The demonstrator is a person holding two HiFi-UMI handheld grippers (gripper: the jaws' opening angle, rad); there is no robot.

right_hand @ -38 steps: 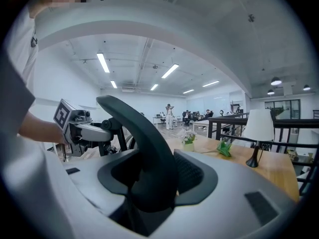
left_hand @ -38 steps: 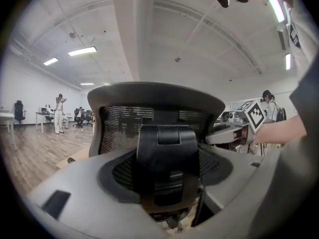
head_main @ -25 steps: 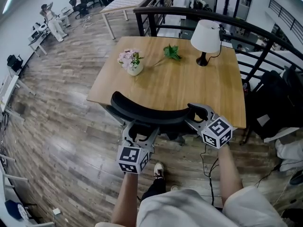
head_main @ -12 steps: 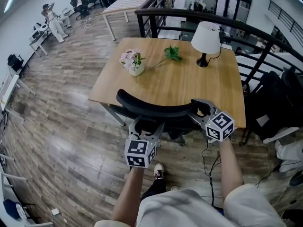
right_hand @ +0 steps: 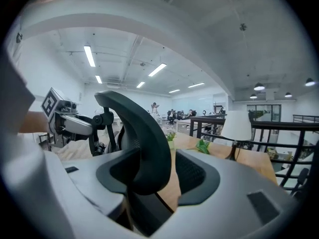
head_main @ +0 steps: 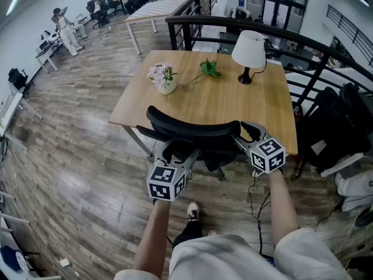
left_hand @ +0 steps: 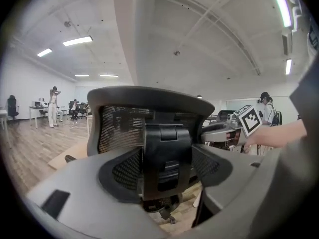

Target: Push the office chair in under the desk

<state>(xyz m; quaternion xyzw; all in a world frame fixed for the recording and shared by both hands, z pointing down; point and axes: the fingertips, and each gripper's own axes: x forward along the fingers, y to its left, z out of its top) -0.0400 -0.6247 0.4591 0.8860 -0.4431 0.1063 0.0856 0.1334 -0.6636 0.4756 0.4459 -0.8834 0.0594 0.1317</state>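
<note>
Facing table (head_main: 224,101), chair (head_main: 192,132) backrest along near edge, seat hidden; spine clamped by left hand-held gripper (head_main: 176,156), right hand-held gripper (head_main: 245,134) just widened, loose round backrest end.

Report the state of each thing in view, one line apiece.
office chair: upright, backrest at the near edge of the desk.
left tongs: closed on the chair's back bracket.
right tongs: just been opening; backrest edge between them, gap at one pad.
lamp: upright.
flower vase: upright.
</note>
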